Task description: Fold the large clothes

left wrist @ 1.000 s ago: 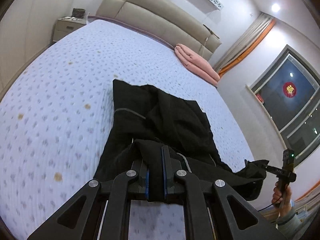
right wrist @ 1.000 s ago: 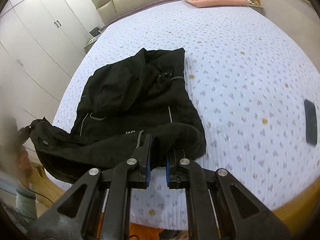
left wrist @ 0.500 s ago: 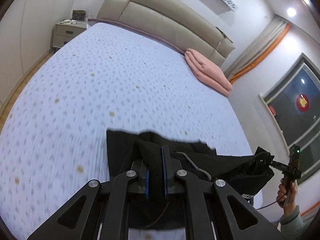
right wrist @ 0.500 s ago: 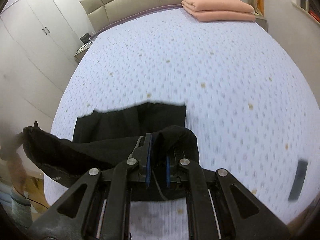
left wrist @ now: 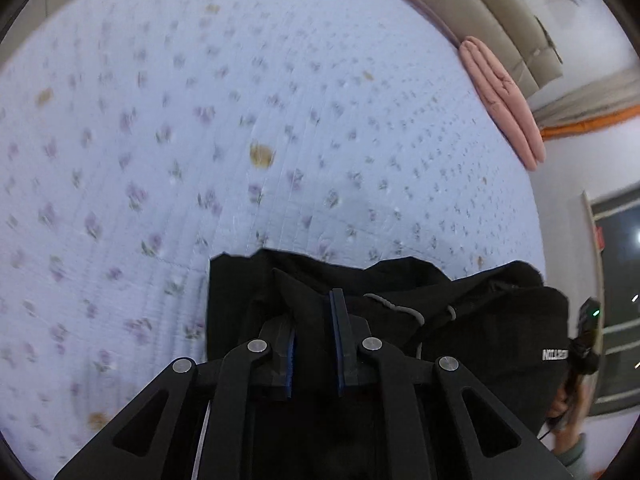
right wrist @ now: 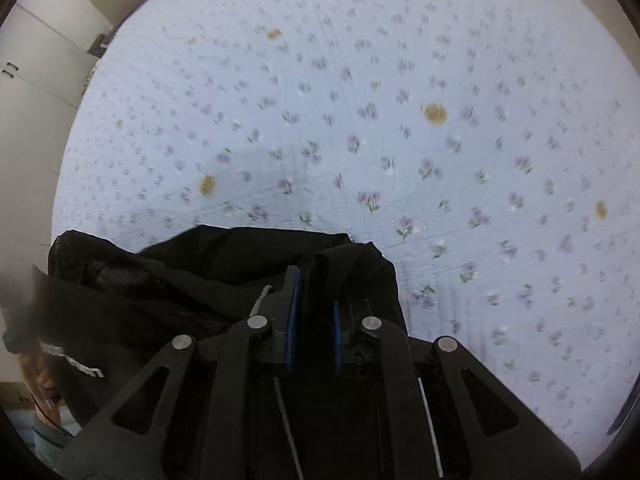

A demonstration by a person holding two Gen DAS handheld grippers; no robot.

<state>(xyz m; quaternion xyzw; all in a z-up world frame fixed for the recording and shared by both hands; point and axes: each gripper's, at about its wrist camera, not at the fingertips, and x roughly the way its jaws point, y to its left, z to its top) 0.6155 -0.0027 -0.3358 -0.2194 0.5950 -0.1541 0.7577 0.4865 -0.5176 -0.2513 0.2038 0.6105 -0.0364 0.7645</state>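
A large black jacket (left wrist: 460, 320) with grey drawcords and a small white logo lies doubled over on the pale flowered bedspread (left wrist: 200, 140). My left gripper (left wrist: 314, 312) is shut on a fold of its black cloth, low over the bed. In the right wrist view the same jacket (right wrist: 180, 280) bunches to the left. My right gripper (right wrist: 314, 292) is shut on another fold of it. Each gripper is at an opposite end of the folded edge. The other gripper shows small at the right edge of the left wrist view (left wrist: 586, 344).
A folded pink blanket (left wrist: 504, 96) lies by the beige headboard (left wrist: 500, 28) at the far end of the bed. White wardrobe doors (right wrist: 28, 92) stand to the left of the bed. A dark window (left wrist: 620, 300) is on the right.
Both grippers have carried the jacket's near edge forward over the rest of it and dropped close to the bedspread. The jacket now lies doubled, and both views tilt down toward the bed.
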